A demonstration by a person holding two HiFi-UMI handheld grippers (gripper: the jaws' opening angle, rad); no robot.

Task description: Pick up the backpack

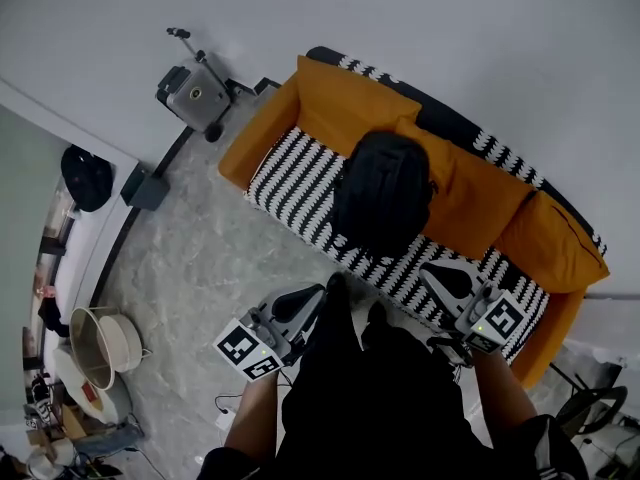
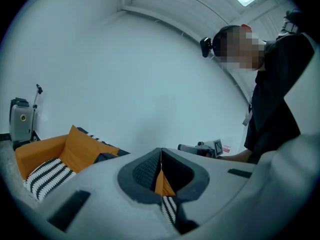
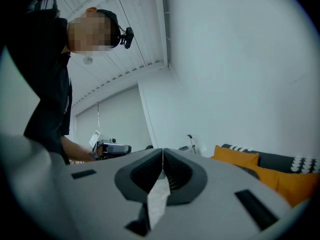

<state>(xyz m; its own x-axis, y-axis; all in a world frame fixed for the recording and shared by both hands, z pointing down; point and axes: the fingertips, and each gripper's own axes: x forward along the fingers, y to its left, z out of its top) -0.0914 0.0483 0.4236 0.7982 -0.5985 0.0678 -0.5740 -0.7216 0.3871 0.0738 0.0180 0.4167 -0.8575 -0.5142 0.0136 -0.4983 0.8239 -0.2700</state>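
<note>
A black backpack (image 1: 382, 193) stands on the striped seat of a sofa (image 1: 290, 173), leaning against its orange back cushions. In the head view my left gripper (image 1: 316, 295) hangs over the floor just in front of the sofa's edge, below the backpack. My right gripper (image 1: 437, 276) sits over the striped seat to the backpack's lower right. Both are apart from the bag. In the left gripper view the jaws (image 2: 161, 152) are shut with nothing between them; in the right gripper view the jaws (image 3: 162, 155) are shut and empty too.
A grey wheeled machine with a handle (image 1: 195, 93) stands by the wall left of the sofa. A dark box (image 1: 147, 188) and a round basket (image 1: 105, 340) sit farther left on the marble floor (image 1: 200, 258). My own dark clothing fills the bottom of the head view.
</note>
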